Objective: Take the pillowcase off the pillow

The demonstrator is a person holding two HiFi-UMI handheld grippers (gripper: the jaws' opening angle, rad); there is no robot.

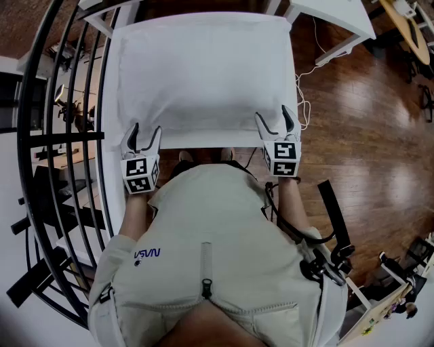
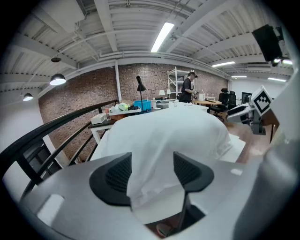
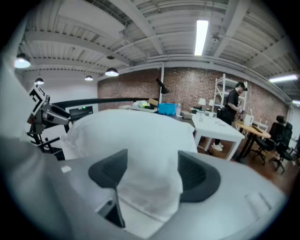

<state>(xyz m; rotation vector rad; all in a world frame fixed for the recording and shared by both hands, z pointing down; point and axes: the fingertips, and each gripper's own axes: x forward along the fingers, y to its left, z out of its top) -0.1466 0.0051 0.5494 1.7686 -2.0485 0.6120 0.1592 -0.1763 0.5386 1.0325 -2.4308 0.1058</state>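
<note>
A pillow in a white pillowcase (image 1: 203,68) lies flat on a white table (image 1: 203,140) in front of me. My left gripper (image 1: 144,137) is at the pillow's near left corner. In the left gripper view a fold of the pillowcase (image 2: 164,136) sits between the spread jaws of the left gripper (image 2: 152,164), with no squeeze showing. My right gripper (image 1: 274,125) is at the near right corner. Its jaws stand wide in the right gripper view, where the right gripper (image 3: 152,171) has the corner of the pillowcase (image 3: 136,140) loosely between them.
A black metal railing (image 1: 41,135) runs close along the table's left side. To the right is wooden floor (image 1: 366,135), with a white cable (image 1: 303,101) hanging off the table edge. Another white table (image 1: 339,20) stands at the back right. A person (image 2: 187,86) stands far off.
</note>
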